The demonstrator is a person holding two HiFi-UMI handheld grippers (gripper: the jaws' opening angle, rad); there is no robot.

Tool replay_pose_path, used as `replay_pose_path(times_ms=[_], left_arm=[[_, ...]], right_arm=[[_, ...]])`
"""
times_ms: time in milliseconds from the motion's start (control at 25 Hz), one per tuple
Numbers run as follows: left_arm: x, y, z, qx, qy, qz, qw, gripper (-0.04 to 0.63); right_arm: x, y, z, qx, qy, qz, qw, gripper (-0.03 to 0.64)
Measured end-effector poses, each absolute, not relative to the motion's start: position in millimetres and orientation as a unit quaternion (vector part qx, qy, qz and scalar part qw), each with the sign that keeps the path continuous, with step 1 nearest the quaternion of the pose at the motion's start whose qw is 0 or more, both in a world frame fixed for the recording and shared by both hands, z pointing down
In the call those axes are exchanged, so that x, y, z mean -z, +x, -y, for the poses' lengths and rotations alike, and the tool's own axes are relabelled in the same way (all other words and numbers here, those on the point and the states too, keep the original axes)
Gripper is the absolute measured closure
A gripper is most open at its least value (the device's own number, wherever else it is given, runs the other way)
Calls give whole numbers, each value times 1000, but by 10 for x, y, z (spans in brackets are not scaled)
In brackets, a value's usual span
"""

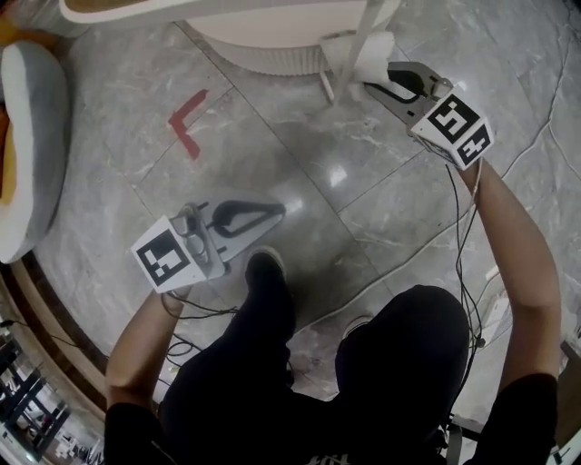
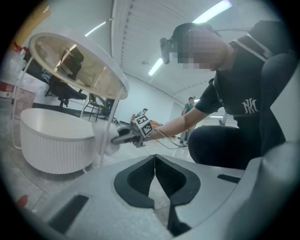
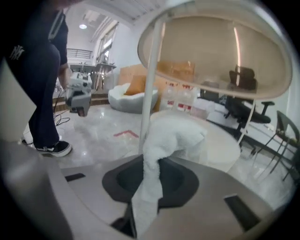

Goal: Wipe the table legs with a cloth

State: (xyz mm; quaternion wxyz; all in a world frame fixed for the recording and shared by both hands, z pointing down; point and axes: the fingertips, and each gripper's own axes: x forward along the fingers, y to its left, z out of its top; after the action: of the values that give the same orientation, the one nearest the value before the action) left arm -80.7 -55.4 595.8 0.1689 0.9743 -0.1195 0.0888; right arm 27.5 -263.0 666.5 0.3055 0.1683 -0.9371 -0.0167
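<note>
In the right gripper view a white cloth (image 3: 171, 138) is seen clamped in the right tongs (image 3: 152, 161) and laid against the thin white table leg (image 3: 151, 84), near a ribbed white drum (image 2: 51, 140) under the round top (image 2: 89, 70). Only the left gripper view shows the left tongs (image 2: 155, 161) closed on nothing. In the head view they are held well apart over open floor (image 1: 300, 154).

Bright ceiling lights (image 2: 213, 10) glare off the floor (image 1: 338, 174); fisheye edges perhaps blurred.
</note>
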Motion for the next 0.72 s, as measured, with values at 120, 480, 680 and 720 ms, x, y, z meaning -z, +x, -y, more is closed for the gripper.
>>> replay_pose_path(times_ms=[120,480,680,720], left_arm=[[-5915,-790,565,-79,974,125,170,589],[-5962,-752,562,-83,974,116,176,589],[-6004,-793,564,-88,973,114,179,589],[-6012,-794,563,-89,973,113,179,589]], right_arm=[[-5721,337,2742,48,207,953,217,546],[-4838,102,2566,174,174,962,120,546],[-5182,79,2481,205,149,955,156,546],[-5304,83,2472,201,145,954,170,546]])
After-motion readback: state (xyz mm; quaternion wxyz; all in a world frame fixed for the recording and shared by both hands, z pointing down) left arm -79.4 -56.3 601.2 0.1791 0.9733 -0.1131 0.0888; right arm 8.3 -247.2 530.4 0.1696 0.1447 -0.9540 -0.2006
